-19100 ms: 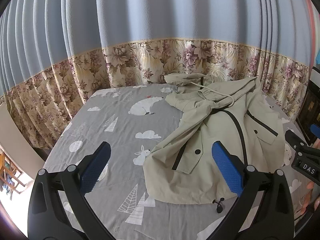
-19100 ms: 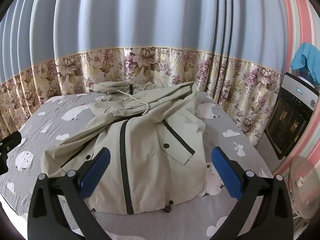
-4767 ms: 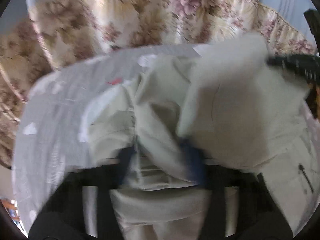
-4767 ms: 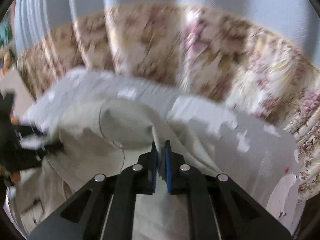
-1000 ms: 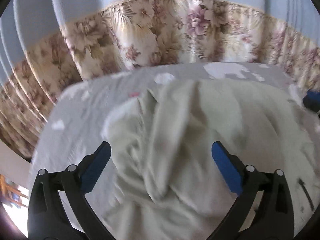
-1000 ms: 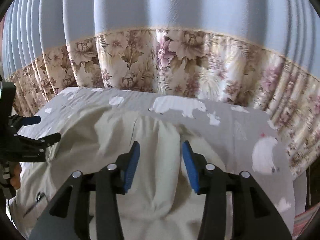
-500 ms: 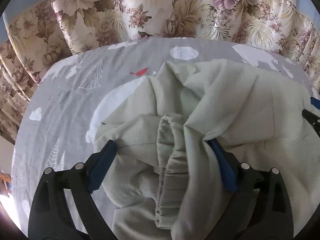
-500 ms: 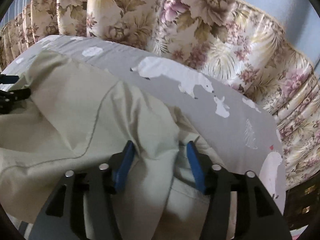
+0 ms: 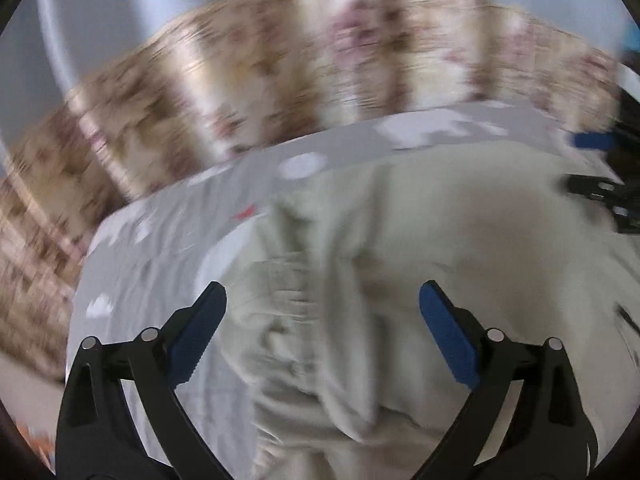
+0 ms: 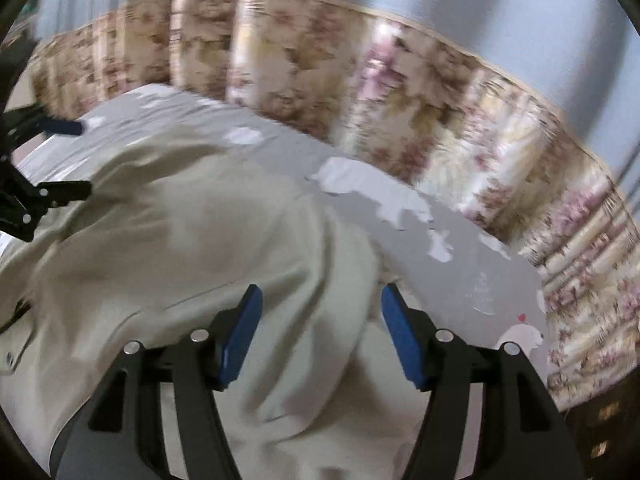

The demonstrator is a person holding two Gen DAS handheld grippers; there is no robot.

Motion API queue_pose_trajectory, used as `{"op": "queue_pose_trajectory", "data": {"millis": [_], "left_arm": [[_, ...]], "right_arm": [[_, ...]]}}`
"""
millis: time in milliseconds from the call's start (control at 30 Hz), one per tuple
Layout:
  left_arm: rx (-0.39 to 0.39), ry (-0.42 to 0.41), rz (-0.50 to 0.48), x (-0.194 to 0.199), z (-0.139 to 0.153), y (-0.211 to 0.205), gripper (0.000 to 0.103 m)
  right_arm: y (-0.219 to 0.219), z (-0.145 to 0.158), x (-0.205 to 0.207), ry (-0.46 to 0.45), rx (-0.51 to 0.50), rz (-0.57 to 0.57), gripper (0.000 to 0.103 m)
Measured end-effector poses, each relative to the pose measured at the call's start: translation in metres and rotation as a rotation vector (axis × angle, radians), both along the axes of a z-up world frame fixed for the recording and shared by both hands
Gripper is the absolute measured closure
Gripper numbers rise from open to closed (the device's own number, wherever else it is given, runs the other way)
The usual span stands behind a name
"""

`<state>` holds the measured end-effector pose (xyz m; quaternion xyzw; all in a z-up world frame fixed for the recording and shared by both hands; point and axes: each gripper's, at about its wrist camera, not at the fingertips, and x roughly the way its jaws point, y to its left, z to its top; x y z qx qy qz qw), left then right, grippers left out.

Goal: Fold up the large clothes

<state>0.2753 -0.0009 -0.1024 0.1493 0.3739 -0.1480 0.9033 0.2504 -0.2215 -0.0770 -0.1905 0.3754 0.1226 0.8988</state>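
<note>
Left wrist: gripper [image 9: 322,332] wide; right gripper [image 10: 322,332] parted; jacket [image 9: 420,240] on bedsheet [image 9: 160,248].

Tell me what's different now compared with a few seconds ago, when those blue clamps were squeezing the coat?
Both have let go. The left gripper and right gripper were shut on bunched fabric; now each is open above the beige coat, jaws apart. The coat remains rumpled on the grey bedsheet, beside the floral curtain.

Both grippers spread, nothing clamped.
Left gripper [image 9: 322,334]: jaws wide apart, blue pads [image 9: 448,340] bare, pointing fwd & down. Right gripper [image 10: 320,334]: jaws parted, narrower gap, tilted down; frames blurred.
</note>
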Motion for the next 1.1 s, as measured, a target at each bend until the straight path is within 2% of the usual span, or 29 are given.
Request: {"op": "queue_pose_trajectory", "data": {"millis": [100, 233, 333, 400, 467, 600, 767, 833, 900, 1000, 1100], "left_arm": [[0.015, 0.016, -0.062, -0.008, -0.008, -0.010, 0.005], [0.093, 0.075, -0.024, -0.001, -0.043, -0.013, 0.005], [0.066, 0.128, 0.028, 0.006, -0.062, 0.001, 0.004], [0.008, 0.159, 0.049, 0.008, -0.070, 0.011, 0.004], [-0.011, 0.160, 0.056, 0.007, -0.071, 0.014, 0.004], [0.030, 0.129, 0.069, -0.001, -0.070, 0.008, 0.004], [0.017, 0.123, 0.098, -0.013, -0.058, 0.014, 0.004], [0.017, 0.103, 0.109, -0.021, -0.049, 0.019, 0.003], [0.015, 0.074, 0.122, -0.029, -0.040, 0.026, 0.003], [-0.007, 0.047, 0.150, -0.039, -0.025, 0.043, 0.003], [-0.042, 0.052, 0.188, -0.042, -0.016, 0.064, 0.003]], "right_arm": [[0.008, -0.015, -0.007, 0.033, -0.026, 0.027, 0.041], [0.003, -0.046, -0.004, 0.079, -0.097, -0.007, 0.042], [-0.009, -0.053, -0.003, 0.086, -0.061, -0.038, 0.040], [-0.013, -0.058, 0.000, 0.094, -0.046, -0.052, 0.036], [-0.016, -0.062, 0.000, 0.092, -0.030, -0.060, 0.035], [-0.016, -0.061, 0.000, 0.092, -0.014, -0.074, 0.032], [-0.024, -0.058, -0.004, 0.098, 0.054, -0.113, 0.024], [-0.029, -0.054, -0.007, 0.116, 0.081, -0.120, 0.018], [-0.035, -0.048, -0.014, 0.138, 0.129, -0.127, 0.017], [-0.047, -0.033, -0.028, 0.107, 0.191, -0.144, 0.017], [-0.066, -0.008, -0.042, 0.033, 0.247, -0.190, 0.016]]}}
